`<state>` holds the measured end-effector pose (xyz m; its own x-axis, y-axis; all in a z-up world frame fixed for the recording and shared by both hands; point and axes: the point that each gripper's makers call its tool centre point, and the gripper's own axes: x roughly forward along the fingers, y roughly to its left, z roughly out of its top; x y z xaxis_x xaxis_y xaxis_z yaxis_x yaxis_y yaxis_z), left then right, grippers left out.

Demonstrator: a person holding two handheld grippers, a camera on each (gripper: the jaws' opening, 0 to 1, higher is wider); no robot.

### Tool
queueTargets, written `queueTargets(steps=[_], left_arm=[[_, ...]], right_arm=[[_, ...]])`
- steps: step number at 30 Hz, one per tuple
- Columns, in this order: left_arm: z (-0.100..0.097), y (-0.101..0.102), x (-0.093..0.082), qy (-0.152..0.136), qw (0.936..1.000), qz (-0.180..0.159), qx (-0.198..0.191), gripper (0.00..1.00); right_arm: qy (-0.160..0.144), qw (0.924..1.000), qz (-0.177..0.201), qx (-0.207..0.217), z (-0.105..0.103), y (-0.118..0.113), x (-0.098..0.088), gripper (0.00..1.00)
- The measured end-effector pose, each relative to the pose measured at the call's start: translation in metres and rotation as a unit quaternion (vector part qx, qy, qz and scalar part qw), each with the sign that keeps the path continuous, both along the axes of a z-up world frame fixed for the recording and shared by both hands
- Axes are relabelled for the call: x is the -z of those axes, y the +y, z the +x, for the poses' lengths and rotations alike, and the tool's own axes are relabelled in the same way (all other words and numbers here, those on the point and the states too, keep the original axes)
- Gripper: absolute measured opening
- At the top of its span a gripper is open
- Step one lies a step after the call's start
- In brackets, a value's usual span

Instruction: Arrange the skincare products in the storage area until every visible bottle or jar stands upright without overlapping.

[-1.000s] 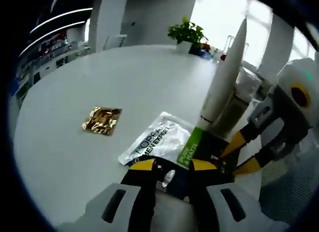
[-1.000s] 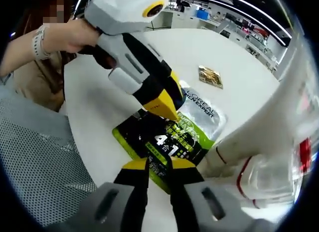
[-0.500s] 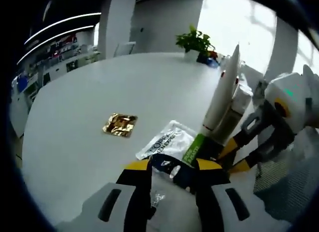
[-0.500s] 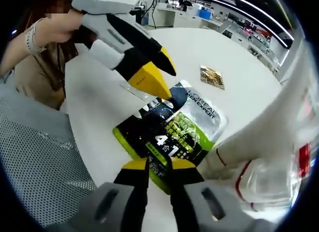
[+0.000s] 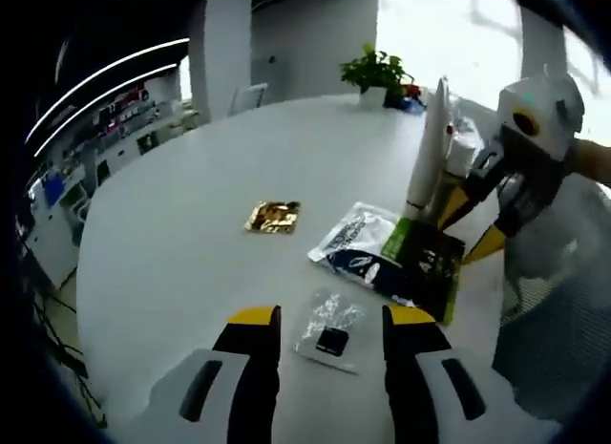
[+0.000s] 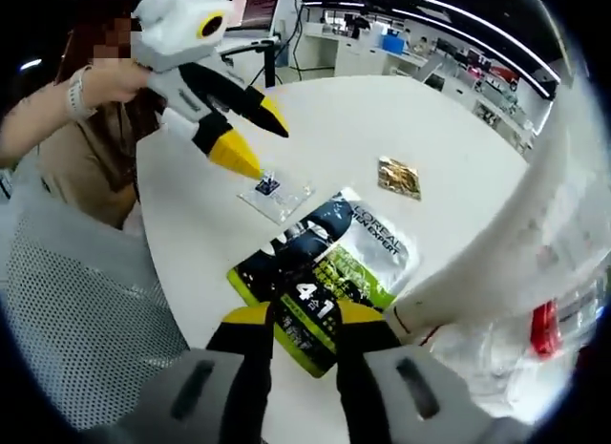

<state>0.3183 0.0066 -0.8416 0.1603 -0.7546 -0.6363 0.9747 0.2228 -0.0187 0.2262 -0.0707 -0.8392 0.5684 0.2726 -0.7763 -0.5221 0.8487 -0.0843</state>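
Observation:
My left gripper [image 5: 331,320] is open above a small clear sachet with a dark square [image 5: 329,334] that lies flat on the white table [image 5: 181,263]. The right gripper view has the same sachet [image 6: 274,191] below the left gripper [image 6: 256,140]. A silver, black and green L'Oréal pack [image 5: 396,258] lies flat beside a tall white tube [image 5: 427,148]. My right gripper [image 6: 305,320] has its jaws a little apart, astride the near edge of that pack [image 6: 325,272]; it enters the left gripper view as the right gripper [image 5: 468,229]. A gold sachet [image 5: 272,216] lies further out.
A potted plant [image 5: 377,70] and clear containers stand at the far table edge. A white tube and clear plastic packaging [image 6: 516,301] crowd the right side. A person [image 6: 86,119] holds the left gripper beside a mesh chair back [image 6: 76,320].
The left gripper carried the small clear sachet away from the pack, laid it on the table, opened and drew back. The right gripper stays at the pack's edge.

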Motion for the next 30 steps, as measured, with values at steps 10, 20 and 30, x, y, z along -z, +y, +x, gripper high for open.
queueTargets(steps=[10, 20, 30], left_arm=[[-0.002, 0.004, 0.02, 0.002, 0.998, 0.028, 0.056, 0.5], [-0.003, 0.004, 0.034, -0.005, 0.9939, 0.049, 0.099, 0.49], [-0.004, 0.004, 0.039, 0.001, 0.9933, 0.047, 0.106, 0.45]], right_arm=[[-0.034, 0.9978, 0.056, 0.005, -0.014, 0.012, -0.041, 0.32], [-0.032, 0.995, 0.09, 0.031, -0.028, 0.014, -0.048, 0.36], [-0.049, 0.9898, 0.125, 0.048, -0.031, 0.022, -0.06, 0.41]])
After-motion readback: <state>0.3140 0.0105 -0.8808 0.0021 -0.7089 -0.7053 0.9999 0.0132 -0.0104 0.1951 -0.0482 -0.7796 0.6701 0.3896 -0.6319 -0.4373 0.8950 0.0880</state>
